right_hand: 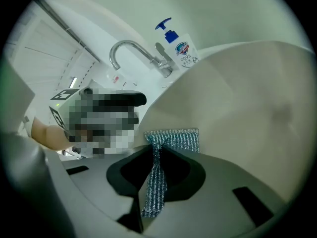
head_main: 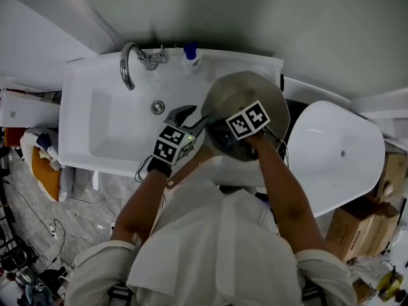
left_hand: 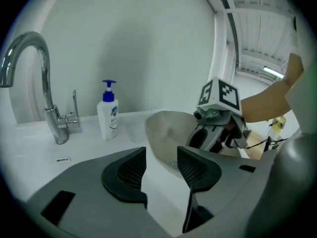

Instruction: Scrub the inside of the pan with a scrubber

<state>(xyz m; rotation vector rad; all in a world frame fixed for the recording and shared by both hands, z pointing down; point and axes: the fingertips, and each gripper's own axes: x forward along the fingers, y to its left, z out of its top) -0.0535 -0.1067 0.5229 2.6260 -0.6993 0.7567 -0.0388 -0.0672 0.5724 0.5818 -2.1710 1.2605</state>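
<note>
A beige pan (head_main: 245,97) stands tilted at the right end of the white sink (head_main: 83,94). My right gripper (head_main: 220,132) reaches into it and is shut on a silvery-teal mesh scrubber (right_hand: 173,139), whose top edge lies against the pan's inner wall (right_hand: 247,98). The scrubber's tail hangs down between the pads of the right gripper (right_hand: 156,152). My left gripper (head_main: 185,116) sits at the pan's left rim. In the left gripper view the left gripper (left_hand: 161,155) stands open, with only the white sink edge showing in its gap. The pan (left_hand: 166,130) lies just beyond its right jaw.
A chrome faucet (head_main: 131,62) and a blue-capped soap bottle (head_main: 190,57) stand at the back of the sink, with the drain (head_main: 158,107) in the basin. A white rounded fixture (head_main: 331,152) sits right of the pan. Cardboard boxes (head_main: 376,203) and cables crowd the floor.
</note>
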